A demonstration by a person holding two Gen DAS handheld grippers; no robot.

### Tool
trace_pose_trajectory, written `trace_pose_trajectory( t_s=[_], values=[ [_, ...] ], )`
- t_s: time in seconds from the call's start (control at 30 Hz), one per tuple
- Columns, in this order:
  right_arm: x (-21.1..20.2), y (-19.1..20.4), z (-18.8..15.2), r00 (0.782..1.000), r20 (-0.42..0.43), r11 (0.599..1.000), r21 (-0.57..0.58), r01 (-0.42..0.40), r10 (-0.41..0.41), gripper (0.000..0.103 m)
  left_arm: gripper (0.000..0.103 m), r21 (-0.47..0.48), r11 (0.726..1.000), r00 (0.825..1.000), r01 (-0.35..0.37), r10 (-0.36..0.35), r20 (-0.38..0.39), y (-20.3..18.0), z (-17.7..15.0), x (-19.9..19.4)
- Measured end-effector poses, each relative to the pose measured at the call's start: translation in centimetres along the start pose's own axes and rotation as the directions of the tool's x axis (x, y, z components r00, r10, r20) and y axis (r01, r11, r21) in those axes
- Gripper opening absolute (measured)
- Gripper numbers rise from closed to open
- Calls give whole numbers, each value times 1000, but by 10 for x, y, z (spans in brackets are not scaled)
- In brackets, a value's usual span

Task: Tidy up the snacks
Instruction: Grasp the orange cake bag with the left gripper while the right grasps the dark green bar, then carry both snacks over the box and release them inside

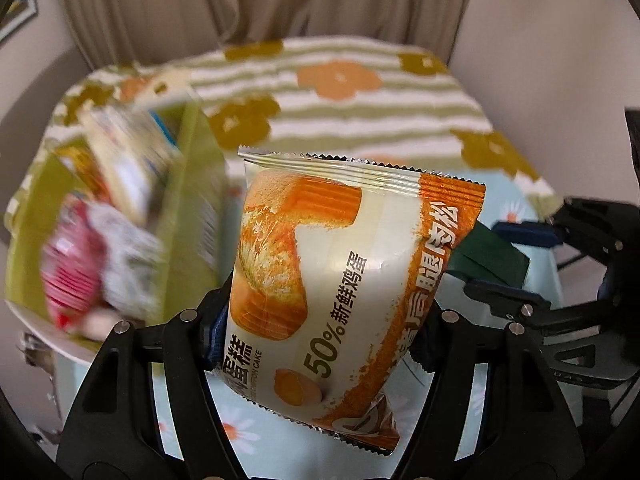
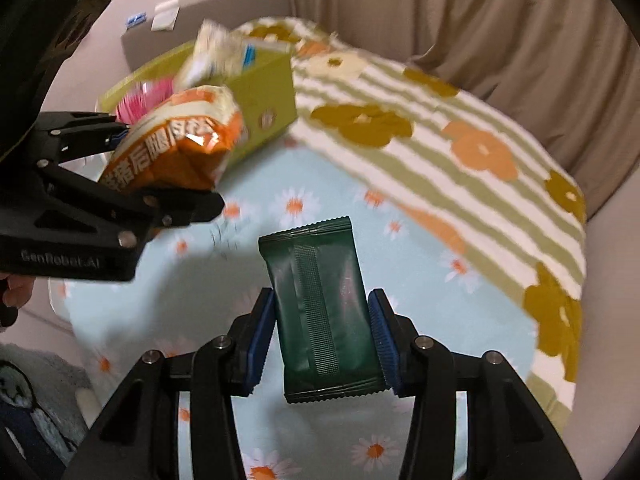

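Observation:
An orange and white chiffon cake packet [image 1: 344,280] stands upright between the pads of my left gripper [image 1: 320,332], which is shut on it above the table. From the right wrist view the same cake packet [image 2: 180,140] shows in the left gripper [image 2: 168,168] at the left. My right gripper [image 2: 322,332] is shut on a dark green packet [image 2: 320,300], its blue pads [image 2: 380,328] pressing both long sides. In the left wrist view the green packet [image 1: 488,256] pokes out behind the cake packet, held by the right gripper [image 1: 508,262].
A green box [image 1: 192,208] with several snack packets in it stands at the back left of the table [image 2: 268,92]. A light blue daisy cloth [image 2: 320,184] covers the table. A striped flowered blanket [image 2: 440,120] lies behind, with curtains beyond.

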State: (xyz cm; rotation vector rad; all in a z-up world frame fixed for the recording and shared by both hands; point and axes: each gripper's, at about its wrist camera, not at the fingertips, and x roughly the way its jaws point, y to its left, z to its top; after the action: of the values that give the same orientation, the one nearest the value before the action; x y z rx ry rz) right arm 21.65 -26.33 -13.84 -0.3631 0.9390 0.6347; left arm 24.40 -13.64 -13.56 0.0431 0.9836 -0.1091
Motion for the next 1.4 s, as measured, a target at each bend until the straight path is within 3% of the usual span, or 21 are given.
trace_pose_trajectory(
  t_s=[0.2, 0.4, 0.7, 0.87, 1.03, 1.13, 1.17, 1.23, 1.4],
  values=[
    [-37, 28, 45, 996, 77, 999, 35, 41, -44, 43, 66, -33, 999, 994, -3, 7, 113, 52, 27, -52],
    [-42, 74, 100, 989, 143, 995, 95, 36, -50, 43, 66, -53, 999, 988, 9, -1, 157, 129, 39, -73],
    [1, 155, 172, 984, 171, 979, 201, 12, -47, 43, 66, -38, 999, 992, 22, -17, 124, 254, 37, -64],
    [31, 181, 191, 991, 123, 960, 280, 18, -55, 43, 66, -28, 999, 997, 33, -31, 68, 311, 32, -43],
    [43, 199, 200, 993, 83, 948, 314, 52, -82, 43, 66, -22, 998, 998, 58, -58, 2, 341, 25, -20],
    [46, 203, 203, 992, 69, 944, 321, 75, -102, 43, 72, -31, 995, 995, 90, -91, -29, 349, 20, -9],
    [46, 207, 202, 992, 63, 943, 322, 84, -110, 43, 85, -29, 996, 996, 83, -83, -28, 351, 19, -8],
    [48, 208, 203, 991, 57, 941, 325, 94, -119, 43, 103, -18, 997, 997, 72, -73, -13, 351, 17, -10],
    [50, 209, 199, 989, 52, 930, 352, 108, -135, 43, 103, 36, 999, 999, 27, -27, -20, 347, 14, -11]
  ],
)
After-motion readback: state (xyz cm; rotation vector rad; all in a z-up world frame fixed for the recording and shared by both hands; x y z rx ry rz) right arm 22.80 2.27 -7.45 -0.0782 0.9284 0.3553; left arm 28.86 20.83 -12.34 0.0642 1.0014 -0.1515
